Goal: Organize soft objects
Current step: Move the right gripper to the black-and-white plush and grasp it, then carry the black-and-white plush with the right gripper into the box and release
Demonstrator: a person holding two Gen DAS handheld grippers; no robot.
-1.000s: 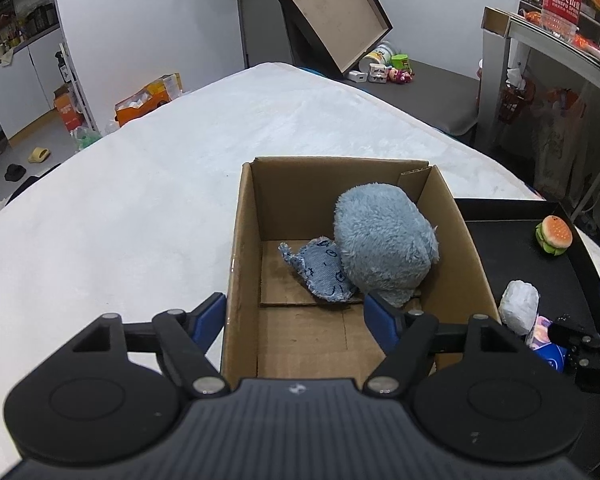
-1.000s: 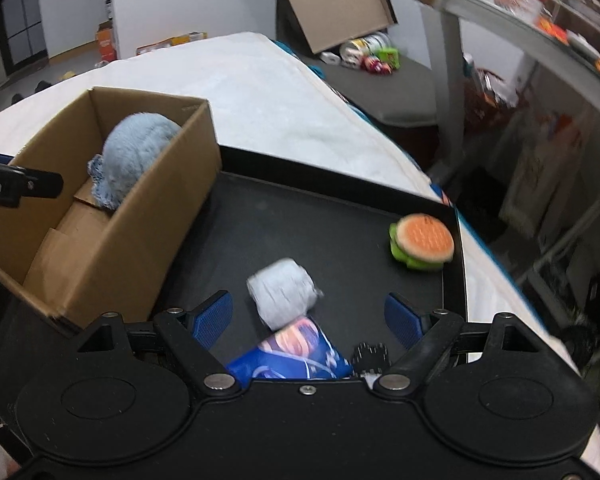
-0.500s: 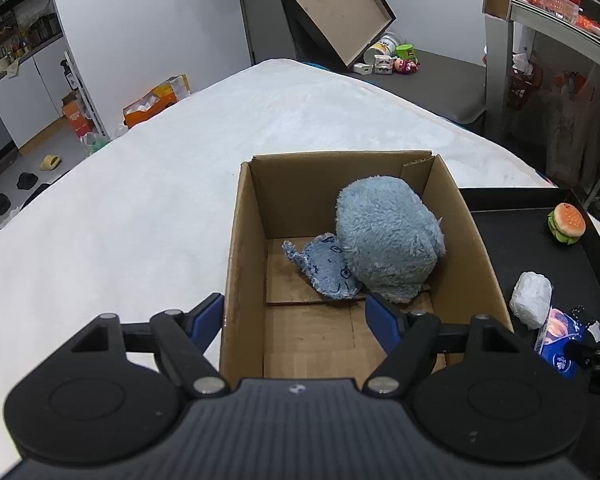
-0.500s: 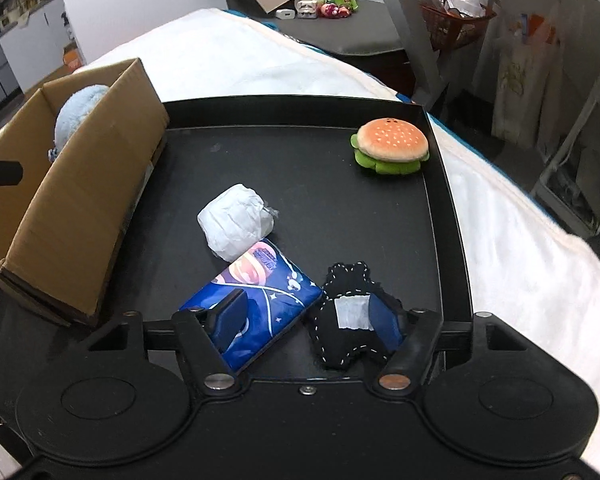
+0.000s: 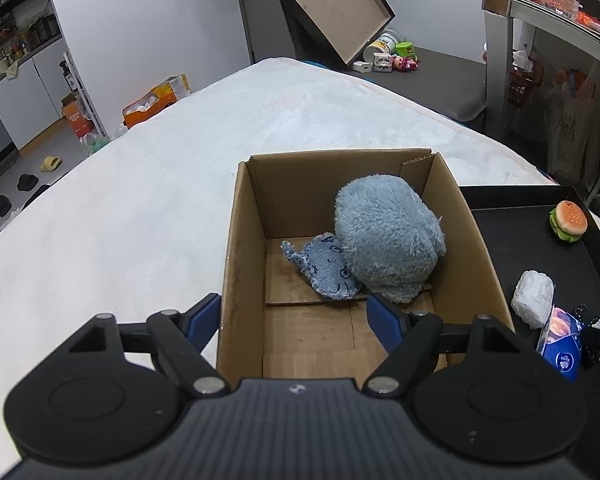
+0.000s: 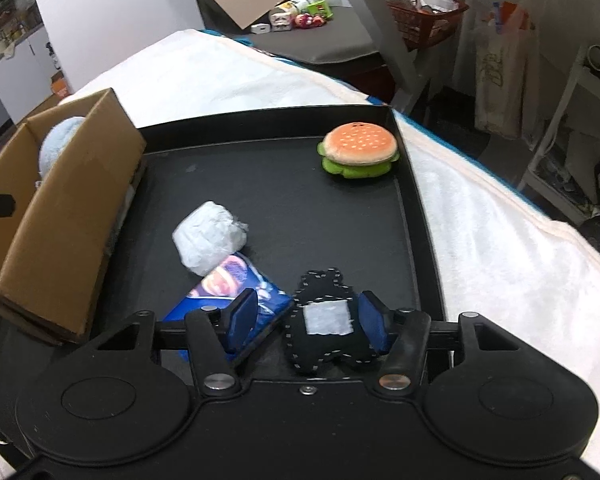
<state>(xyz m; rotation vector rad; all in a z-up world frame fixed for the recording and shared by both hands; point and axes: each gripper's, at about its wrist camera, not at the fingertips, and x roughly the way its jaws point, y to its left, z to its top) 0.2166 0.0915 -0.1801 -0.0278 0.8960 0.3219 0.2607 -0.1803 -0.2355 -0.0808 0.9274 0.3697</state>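
Observation:
A cardboard box [image 5: 480,240] holds a fuzzy blue plush [image 5: 384,236] and a small denim toy [image 5: 324,268]. My left gripper [image 5: 292,316] stands open over the box's near left corner, with nothing between its fingers. On the black tray [image 6: 284,184] lie a burger plush [image 6: 358,150], a white wad [image 6: 210,236], a blue packet [image 6: 224,288] and a black stitched toy [image 6: 324,320]. My right gripper [image 6: 306,318] is low over the tray and its jaws are closing around the black toy. The right pad is at the toy's side; the left pad sits over the packet's edge, apart from the toy.
The box [image 6: 60,216] stands against the tray's left side on a white fluffy cover [image 5: 160,184]. Beyond the cover's far edge are a leaning board [image 5: 332,4], small items on a grey mat and a metal shelf [image 5: 540,12] at the right.
My right gripper came down and over from the white wad to the black toy, and its jaws narrowed around it. The left gripper and the box's contents stayed put.

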